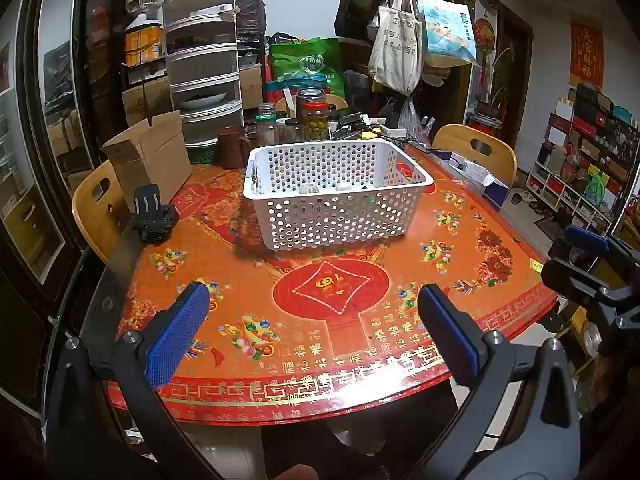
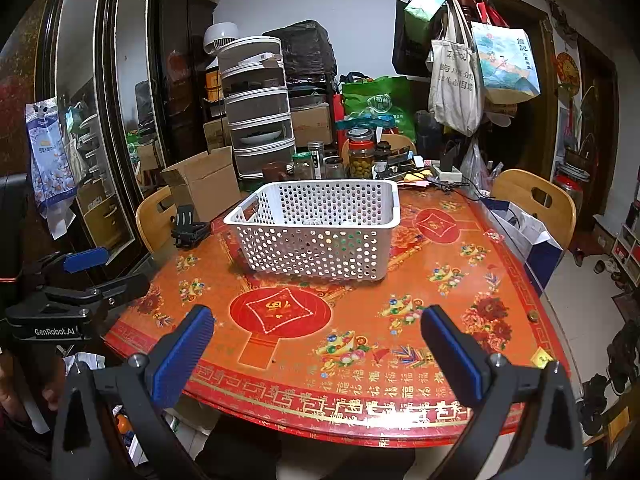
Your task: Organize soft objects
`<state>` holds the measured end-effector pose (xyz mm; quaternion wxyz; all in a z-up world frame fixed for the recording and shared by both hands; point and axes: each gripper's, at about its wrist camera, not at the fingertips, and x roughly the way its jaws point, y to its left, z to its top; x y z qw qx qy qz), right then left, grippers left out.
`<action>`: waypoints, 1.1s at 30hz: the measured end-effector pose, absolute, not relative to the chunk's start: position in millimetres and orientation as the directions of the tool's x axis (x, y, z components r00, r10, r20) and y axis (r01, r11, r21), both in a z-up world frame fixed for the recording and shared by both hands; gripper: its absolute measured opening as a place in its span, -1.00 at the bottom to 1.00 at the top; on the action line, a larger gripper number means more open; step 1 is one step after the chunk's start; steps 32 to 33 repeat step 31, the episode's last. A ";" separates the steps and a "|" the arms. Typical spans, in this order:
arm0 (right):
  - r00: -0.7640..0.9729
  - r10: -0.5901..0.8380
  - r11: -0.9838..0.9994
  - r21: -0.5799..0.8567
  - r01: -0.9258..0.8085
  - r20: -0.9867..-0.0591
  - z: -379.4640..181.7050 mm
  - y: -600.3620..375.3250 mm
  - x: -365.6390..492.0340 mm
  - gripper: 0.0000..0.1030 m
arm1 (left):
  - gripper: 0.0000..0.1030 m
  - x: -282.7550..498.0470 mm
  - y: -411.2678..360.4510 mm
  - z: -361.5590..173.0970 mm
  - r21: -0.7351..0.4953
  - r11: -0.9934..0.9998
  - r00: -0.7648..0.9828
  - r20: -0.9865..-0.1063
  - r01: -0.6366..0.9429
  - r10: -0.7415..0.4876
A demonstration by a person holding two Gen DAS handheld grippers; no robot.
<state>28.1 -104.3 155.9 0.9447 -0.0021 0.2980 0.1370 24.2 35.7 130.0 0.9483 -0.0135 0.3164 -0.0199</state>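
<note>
Hovering over the near edge of the table (image 1: 500,240), the left gripper (image 1: 312,332) had its blue pads spread wide with nothing between them, and the right gripper (image 2: 316,344) hung in the same way, jaws wide apart and empty, over the near right part of the tabletop. Each gripper showed at the edge of the other's view, so the two were held side by side and apart, neither touching anything. Farther out, toward the middle of the red patterned cloth, stood the white perforated basket (image 1: 340,216), its long side facing the grippers. Inside it, low against the near wall, a few small pale items (image 1: 308,189) could be made out, with hints of green through the holes; whether these were the soft objects could not be told from either view. No soft object lay loose on the bare cloth near the grippers. A small black clamp-like stand (image 1: 154,216) sat at the near left of the basket, a cardboard box (image 1: 152,156) beyond it, and jars (image 1: 316,120) crowded the far side. Judging by this, the sorting was either finished or paused between items, the hands being drawn clear of the basket. The next move would probably call for finding any remaining soft piece, reaching it with open jaws and closing gently, since such things give under pressure.
</note>
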 end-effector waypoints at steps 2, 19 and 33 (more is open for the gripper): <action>0.784 0.258 0.962 0.078 -0.260 -0.565 155.8 -104.7 28.4 1.00 | 1.00 24.5 35.7 128.9 -0.038 0.999 0.798 -0.600 0.032 -0.048; 0.782 0.257 0.962 0.076 -0.262 -0.568 155.9 -104.4 28.7 1.00 | 1.00 24.3 32.6 124.1 -0.030 0.998 0.795 -0.604 0.051 -0.059; 0.781 0.258 0.962 0.077 -0.261 -0.568 155.8 -104.1 28.8 1.00 | 1.00 22.8 36.4 126.9 -0.016 0.998 0.804 -0.592 0.055 -0.054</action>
